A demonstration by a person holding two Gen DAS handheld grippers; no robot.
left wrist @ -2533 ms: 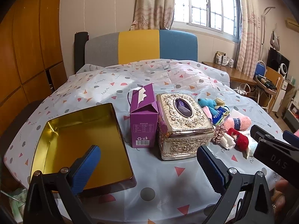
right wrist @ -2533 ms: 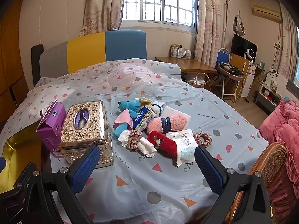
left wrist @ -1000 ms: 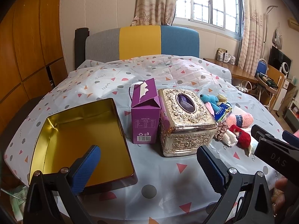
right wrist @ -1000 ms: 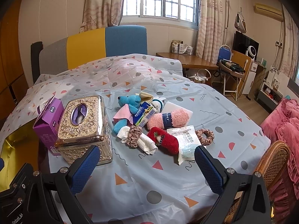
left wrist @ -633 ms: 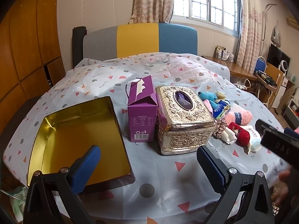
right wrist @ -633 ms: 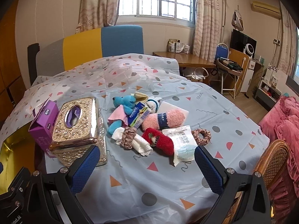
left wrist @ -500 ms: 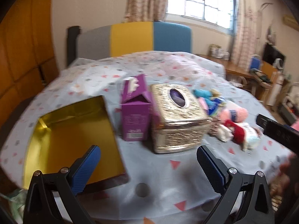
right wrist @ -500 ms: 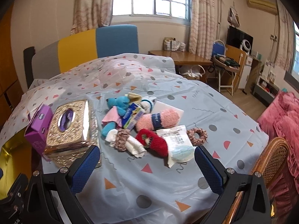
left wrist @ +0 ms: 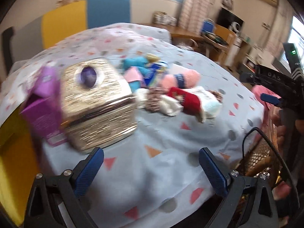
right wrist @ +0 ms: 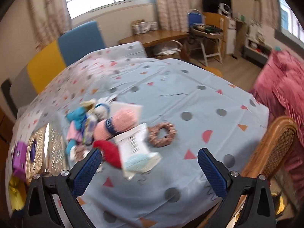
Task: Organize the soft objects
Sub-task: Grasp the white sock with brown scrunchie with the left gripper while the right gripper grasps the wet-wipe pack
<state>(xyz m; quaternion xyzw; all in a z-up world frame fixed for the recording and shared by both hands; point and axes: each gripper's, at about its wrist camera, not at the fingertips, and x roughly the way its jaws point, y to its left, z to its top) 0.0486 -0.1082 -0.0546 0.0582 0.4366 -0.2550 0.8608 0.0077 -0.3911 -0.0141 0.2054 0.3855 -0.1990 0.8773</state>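
Both grippers have black frames with silver screws and blue textured fingers (left wrist: 89, 169); the right gripper (left wrist: 269, 98) bears "DAS" lettering.

A shiny embossed gold metal tissue box (left wrist: 98, 102) is gleaming beside a matt purple cardboard carton (left wrist: 42, 112). A fuzzy pink yarn roll (right wrist: 116, 126), a fluffy red cloth piece (right wrist: 110, 152) and a glossy clear plastic packet (right wrist: 135, 150) are lying on the smooth dotted blue tablecloth (right wrist: 190, 98). A woven rattan chair back (right wrist: 275, 148) is looking rough.
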